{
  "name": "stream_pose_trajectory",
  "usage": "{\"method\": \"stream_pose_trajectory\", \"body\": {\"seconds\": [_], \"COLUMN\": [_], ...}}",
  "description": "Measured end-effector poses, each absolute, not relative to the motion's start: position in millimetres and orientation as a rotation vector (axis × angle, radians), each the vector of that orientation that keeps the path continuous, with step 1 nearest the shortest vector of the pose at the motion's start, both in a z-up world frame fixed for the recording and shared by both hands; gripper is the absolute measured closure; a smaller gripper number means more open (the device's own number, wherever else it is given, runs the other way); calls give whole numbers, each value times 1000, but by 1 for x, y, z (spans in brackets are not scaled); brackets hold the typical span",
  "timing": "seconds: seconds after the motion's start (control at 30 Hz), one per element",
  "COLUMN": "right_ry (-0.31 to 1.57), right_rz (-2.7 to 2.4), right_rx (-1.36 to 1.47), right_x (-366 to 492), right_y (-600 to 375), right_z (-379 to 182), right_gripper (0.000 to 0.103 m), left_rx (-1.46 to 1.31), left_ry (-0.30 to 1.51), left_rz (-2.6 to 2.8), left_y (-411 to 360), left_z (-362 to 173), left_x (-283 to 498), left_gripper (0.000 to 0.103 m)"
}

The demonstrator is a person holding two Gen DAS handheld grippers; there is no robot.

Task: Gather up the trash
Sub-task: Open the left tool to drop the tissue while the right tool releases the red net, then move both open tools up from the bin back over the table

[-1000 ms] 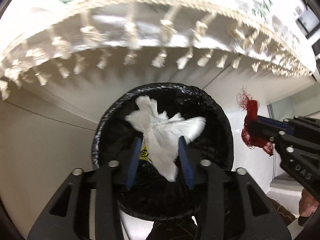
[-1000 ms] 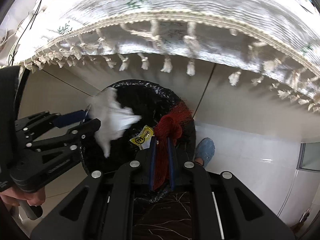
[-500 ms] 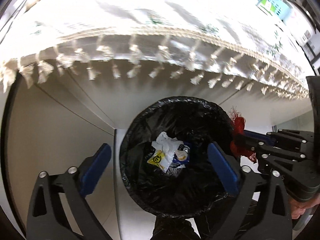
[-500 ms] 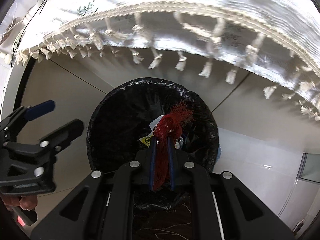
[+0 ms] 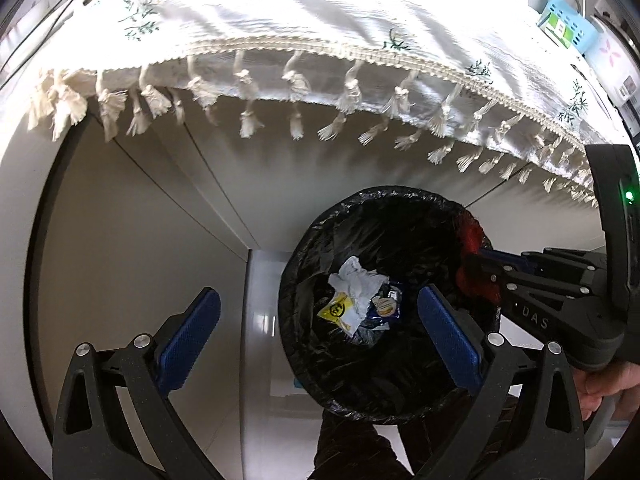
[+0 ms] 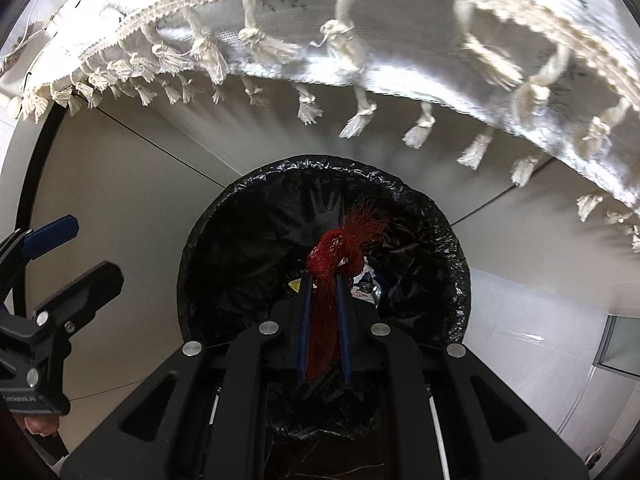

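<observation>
A round bin with a black liner [image 5: 304,248] [image 6: 224,240] stands on the floor below both grippers. At its bottom lie a crumpled white tissue [image 5: 360,280], a yellow wrapper [image 5: 338,312] and a dark snack packet [image 5: 386,306]. My left gripper [image 5: 316,294] [image 6: 90,252] is wide open and empty, over the bin's left side. My right gripper [image 6: 323,278] [image 5: 476,268] hangs over the bin, its pads on a red mesh net [image 6: 336,252] [image 5: 472,240]. Its jaws are starting to open, and the net is still between them.
A white tasselled tablecloth [image 5: 320,20] [image 6: 400,60] hangs over the table edge just beyond the bin. A blue basket [image 5: 568,26] sits on the table at the far right. Pale floor tiles [image 5: 120,260] surround the bin. A hand [image 5: 600,388] holds the right gripper's handle.
My left gripper opened and dropped the white tissue into the bin, then drew back to the left. My right gripper carried the red net from the bin's rim to over its middle.
</observation>
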State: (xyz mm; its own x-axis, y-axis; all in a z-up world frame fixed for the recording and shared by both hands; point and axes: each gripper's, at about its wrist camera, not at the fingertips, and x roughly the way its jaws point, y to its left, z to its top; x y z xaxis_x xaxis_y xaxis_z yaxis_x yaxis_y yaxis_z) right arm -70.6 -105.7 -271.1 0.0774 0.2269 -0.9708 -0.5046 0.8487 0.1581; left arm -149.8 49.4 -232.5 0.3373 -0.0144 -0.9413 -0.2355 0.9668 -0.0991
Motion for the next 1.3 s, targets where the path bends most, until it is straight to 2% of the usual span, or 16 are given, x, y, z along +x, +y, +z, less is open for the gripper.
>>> {"method": "stream_pose_trajectory", "body": {"seconds": [0.13, 0.37, 0.5, 0.57, 0.83, 1.13, 1.3], "right_ry": [1383, 1366, 1363, 1359, 1338, 1228, 1164], "right_rz": [551, 547, 545, 538, 513, 423, 394], "right_rx": [-246, -242, -238, -241, -244, -250, -234], "right_x": [-71, -72, -73, -73, -73, -72, -70], "right_y": [-101, -103, -108, -110, -128, -156, -171], "right_z": [-274, -272, -263, -262, -233, -163, -127], "right_gripper": [85, 62, 52, 43, 25, 9, 8], "left_rx": [-232, -216, -208, -206, -200, -194, -175], "left_ry": [1226, 1230, 1231, 1231, 1223, 1182, 1145], "left_rz": [156, 155, 150, 148, 142, 114, 90], "left_y": [52, 49, 46, 44, 39, 34, 28], "left_z": [-233, -240, -239, -240, -229, -185, -154], "left_x": [-152, -149, -148, -147, -144, -137, -131], "left_gripper": [6, 6, 6, 6, 6, 6, 6]}}
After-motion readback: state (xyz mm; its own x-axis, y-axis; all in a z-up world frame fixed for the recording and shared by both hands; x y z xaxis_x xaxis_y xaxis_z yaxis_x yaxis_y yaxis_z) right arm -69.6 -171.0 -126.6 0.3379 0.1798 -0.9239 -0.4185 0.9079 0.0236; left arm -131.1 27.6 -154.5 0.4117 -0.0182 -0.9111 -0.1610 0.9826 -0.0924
